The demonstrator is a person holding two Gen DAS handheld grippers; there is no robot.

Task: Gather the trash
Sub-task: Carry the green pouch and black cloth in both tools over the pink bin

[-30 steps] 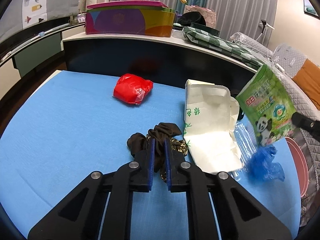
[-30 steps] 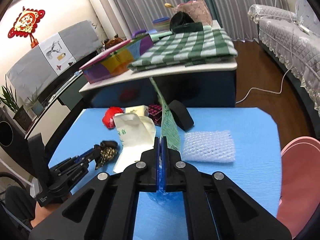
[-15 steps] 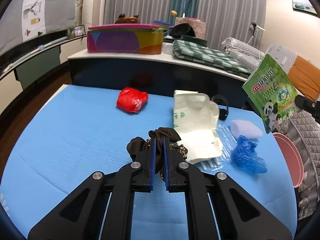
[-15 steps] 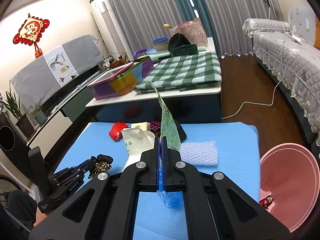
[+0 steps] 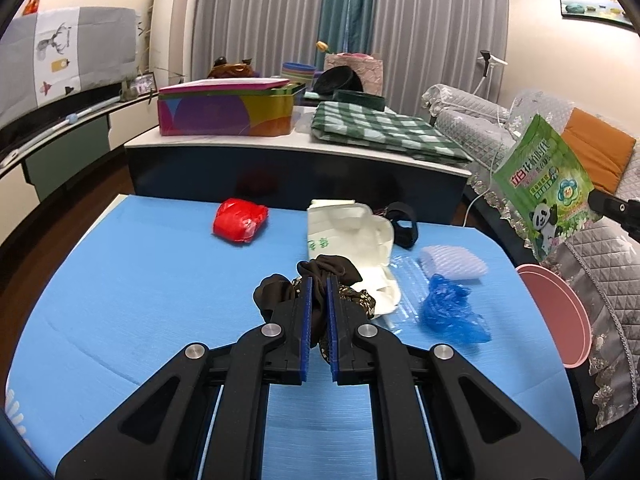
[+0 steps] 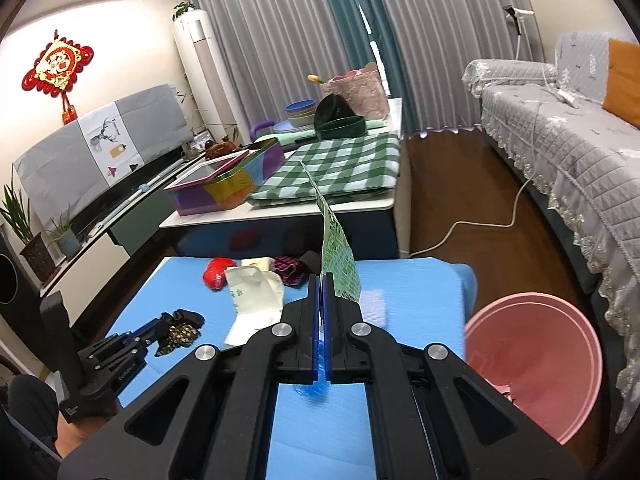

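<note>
I am carrying two pieces of trash at once. My left gripper (image 5: 319, 300) is clamped on a dark brown fabric wad (image 5: 320, 276), its gold-patterned part hanging below the pads, above the blue foam mat (image 5: 132, 280). My right gripper (image 6: 322, 300) is pinching the edge of a green panda-print pouch (image 5: 546, 184), jaws together on it, the pouch standing upright off the mat. The pink bin (image 6: 536, 364) is sitting on the floor beside the mat's right edge. I am judging the step as transport to the bin: I am keeping both grips firm, clearing the blue glove (image 5: 454, 316) and white foam net (image 5: 454, 262), and aiming to release only once over the bin's mouth.
</note>
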